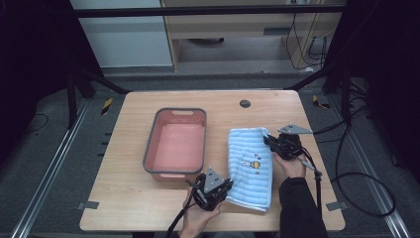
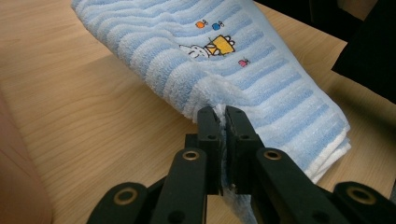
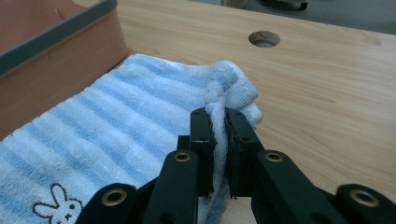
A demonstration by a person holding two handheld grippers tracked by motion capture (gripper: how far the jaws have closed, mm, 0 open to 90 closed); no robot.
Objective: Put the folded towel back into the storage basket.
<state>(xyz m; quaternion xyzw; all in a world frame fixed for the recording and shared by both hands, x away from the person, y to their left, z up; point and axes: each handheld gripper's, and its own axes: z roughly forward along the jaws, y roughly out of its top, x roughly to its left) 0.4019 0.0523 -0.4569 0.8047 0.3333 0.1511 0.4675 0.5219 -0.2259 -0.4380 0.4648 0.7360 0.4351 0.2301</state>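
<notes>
We pinch the folded blue striped towel [image 1: 250, 168] on the table [image 1: 138, 198], left gripper [image 2: 219, 122] and right gripper [image 3: 219, 122] each clamped tight on an edge.

We can't see the towel [image 1: 250, 166] edge where the left gripper [image 1: 229, 184] covers it in the high view. In the left gripper view the pinched hem vanishes between the jaws, and the towel's top end runs off the frame. In the right gripper view the rabbit print [image 3: 56, 205] is cut by the bottom edge, and the bin [image 3: 65, 42] is cropped at top and left. The high view print [image 1: 251, 164] is too small for us to read. Both forearms leave the high view at the bottom.
</notes>
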